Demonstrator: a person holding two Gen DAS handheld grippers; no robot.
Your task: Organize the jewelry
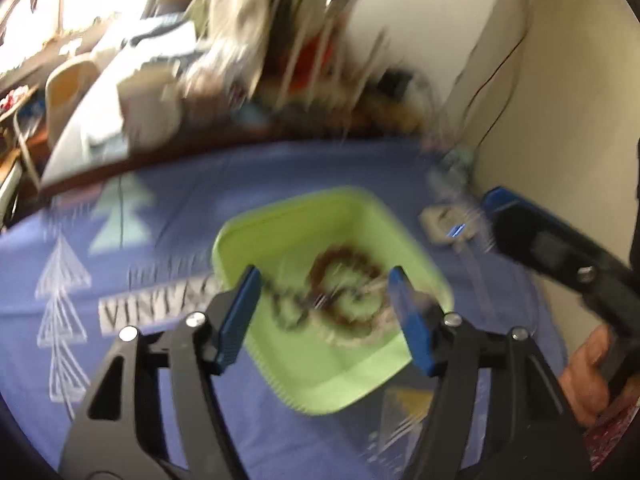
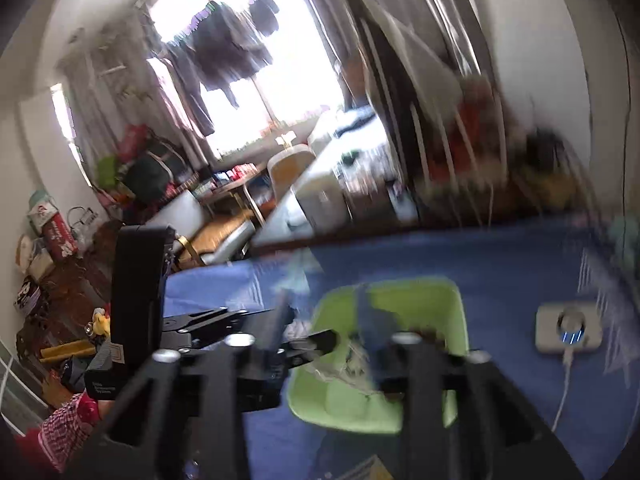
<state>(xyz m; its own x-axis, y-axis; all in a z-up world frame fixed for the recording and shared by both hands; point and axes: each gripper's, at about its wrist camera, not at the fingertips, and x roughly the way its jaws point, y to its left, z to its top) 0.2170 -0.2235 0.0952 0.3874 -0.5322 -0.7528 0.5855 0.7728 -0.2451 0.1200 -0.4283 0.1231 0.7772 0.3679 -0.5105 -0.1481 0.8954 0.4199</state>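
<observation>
Square green plastic tray holds seemingly beaded bracelets

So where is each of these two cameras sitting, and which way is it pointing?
Left wrist view: sits on the left hand-held gripper, looking forward and down at the square light-green plastic tray holding tangled jewelry; its open blue-padded fingers show, plus the right hand-held gripper and the hand holding it.
Right wrist view: sits on the right hand-held gripper, facing the tray and cluttered room; its blurred fingers and the left tool's black body show.
Shared: the tray and the blue printed cloth.
</observation>
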